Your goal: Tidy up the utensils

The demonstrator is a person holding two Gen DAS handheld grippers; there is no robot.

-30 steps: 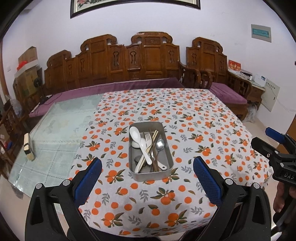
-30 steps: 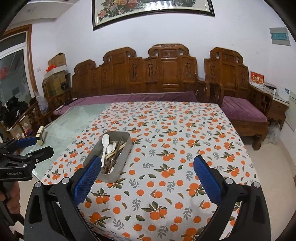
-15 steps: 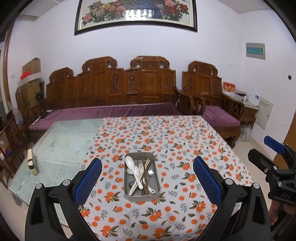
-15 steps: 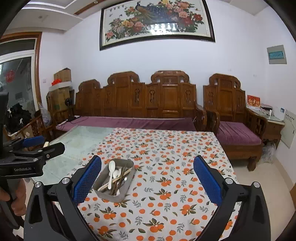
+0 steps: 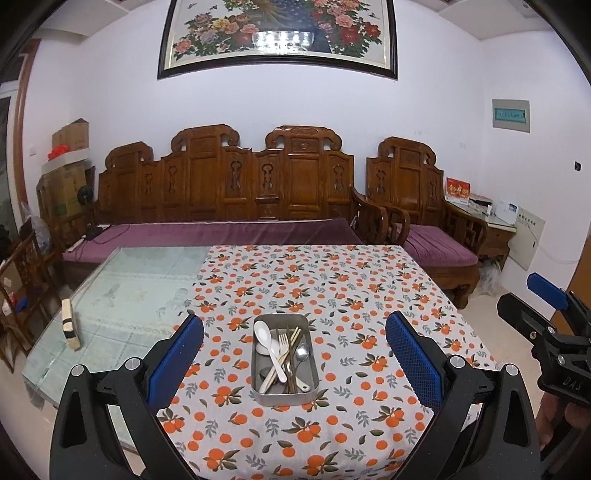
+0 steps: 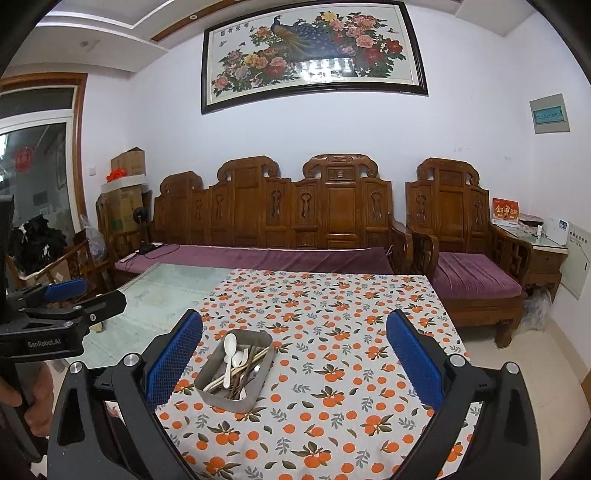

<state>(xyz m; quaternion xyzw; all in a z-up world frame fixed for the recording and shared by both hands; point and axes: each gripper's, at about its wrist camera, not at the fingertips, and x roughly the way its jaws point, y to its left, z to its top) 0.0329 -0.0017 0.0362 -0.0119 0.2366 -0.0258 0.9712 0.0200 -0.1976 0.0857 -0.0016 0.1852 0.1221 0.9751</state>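
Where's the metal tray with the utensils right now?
The tray sits on the orange-print tablecloth, centred between the left gripper's fingers in its view; in the right wrist view it lies left of centre, near the cloth's left edge.

Orange-fruit print on white tablecloth, grey metal tray w/ white spoon, blue gripper pads.

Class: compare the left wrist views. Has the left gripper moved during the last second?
Yes. The left gripper has pulled back and tilted up: the tray looks smaller and the painting now fills the top.
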